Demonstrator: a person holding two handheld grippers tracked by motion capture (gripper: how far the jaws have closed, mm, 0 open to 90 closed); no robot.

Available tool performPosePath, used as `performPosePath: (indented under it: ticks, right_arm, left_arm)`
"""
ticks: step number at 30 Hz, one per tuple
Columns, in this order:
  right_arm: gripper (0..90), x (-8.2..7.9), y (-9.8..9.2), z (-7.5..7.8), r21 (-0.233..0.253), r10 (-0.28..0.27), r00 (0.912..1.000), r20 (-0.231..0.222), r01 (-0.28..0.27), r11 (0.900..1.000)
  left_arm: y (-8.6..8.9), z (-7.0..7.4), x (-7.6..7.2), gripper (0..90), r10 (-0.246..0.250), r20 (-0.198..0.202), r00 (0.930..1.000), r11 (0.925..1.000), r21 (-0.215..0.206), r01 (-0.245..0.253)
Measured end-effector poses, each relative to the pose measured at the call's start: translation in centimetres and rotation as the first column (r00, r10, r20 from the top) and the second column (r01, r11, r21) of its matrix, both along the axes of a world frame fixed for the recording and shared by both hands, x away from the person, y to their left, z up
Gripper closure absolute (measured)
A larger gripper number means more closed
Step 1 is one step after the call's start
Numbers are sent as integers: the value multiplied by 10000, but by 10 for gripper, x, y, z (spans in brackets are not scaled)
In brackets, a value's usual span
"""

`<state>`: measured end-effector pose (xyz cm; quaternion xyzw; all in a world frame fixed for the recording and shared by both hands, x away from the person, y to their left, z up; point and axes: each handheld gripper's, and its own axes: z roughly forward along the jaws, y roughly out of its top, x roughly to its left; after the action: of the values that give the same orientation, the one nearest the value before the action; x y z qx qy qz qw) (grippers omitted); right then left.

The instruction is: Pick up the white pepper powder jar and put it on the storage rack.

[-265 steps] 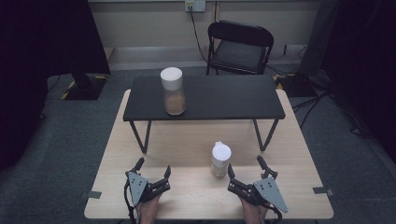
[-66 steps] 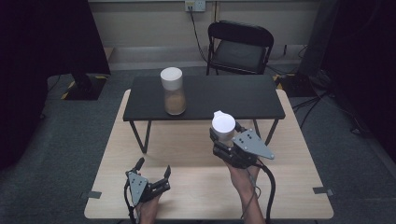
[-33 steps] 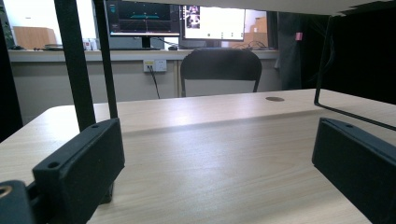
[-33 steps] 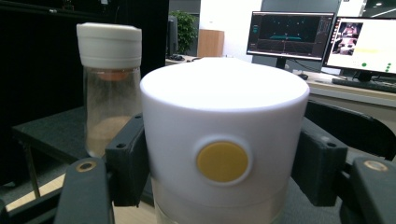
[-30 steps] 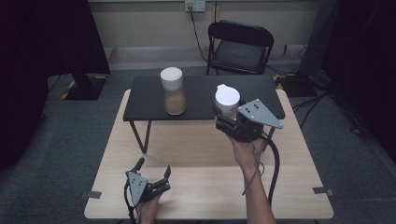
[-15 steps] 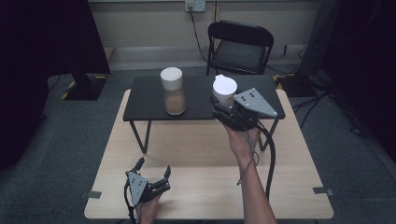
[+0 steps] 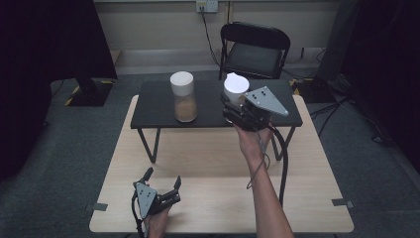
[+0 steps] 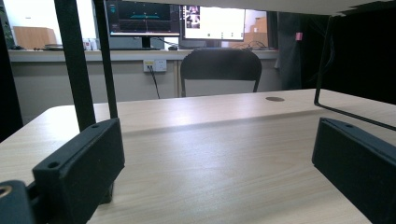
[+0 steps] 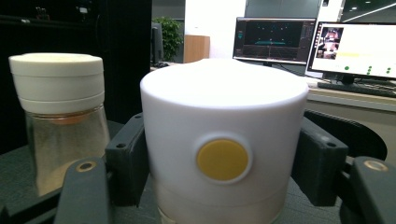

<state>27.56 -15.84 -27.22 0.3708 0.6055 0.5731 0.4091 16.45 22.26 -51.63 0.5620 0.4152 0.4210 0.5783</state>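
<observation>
Since the frame 8.8 s back, the right gripper (image 7: 236,110) has travelled from the near edge of the wooden table (image 7: 297,163) up and forward to the black raised shelf (image 7: 158,106), carrying the white-capped jar (image 7: 235,89) with it; that jar stood earlier on the wooden table near the gripper. Half a second ago the jar hung slightly farther left; now it sits over the shelf's right part, well apart from the second jar (image 7: 183,95), which has stayed put at the shelf's centre-left. Whether the carried jar's base touches the shelf cannot be told.

The left gripper (image 7: 162,184) has not shifted: resting on the wooden table's near edge, jaws wide apart, nothing between them.

The right gripper view gives what the high view hides: both black jaws pressed against the sides of the white cap (image 9: 223,140), a round yellow dot (image 9: 222,159) on the cap's front, and the second jar (image 9: 58,116) to the left, its glass showing tan powder. Monitors (image 9: 275,39) stand behind; their writing is too small to read.

The left gripper view looks low across the bare wood under the shelf, past the shelf's legs (image 8: 74,65), to a black chair (image 8: 220,70) and a wall socket (image 8: 155,65).

No labels or brands are legible anywhere.
</observation>
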Motion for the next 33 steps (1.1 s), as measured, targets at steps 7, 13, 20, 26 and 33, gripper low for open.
performPosePath:
  ticks: [7,13,20,26,33]
  right_arm:
    - [300,9,2,-1,111,-27,9998,-202,30,9999]
    - [300,14,2,-3,159,-147,9994,-313,152,9998]
    - [300,16,5,-4,183,-259,9989,-390,266,9995]
    - [300,18,2,-4,329,-207,9987,-466,223,9992]
    - [298,20,1,-4,407,-157,9983,-560,180,9990]
  left_arm:
    - [0,0,0,19,-1,0,10000,10000,0,1]
    - [0,0,0,19,1,6,10000,10000,-9,-1]
    - [0,0,0,19,1,5,10000,10000,-3,-1]
    - [0,0,0,18,0,-1,10000,10000,2,0]
    - [0,0,0,18,1,2,10000,10000,-5,-1]
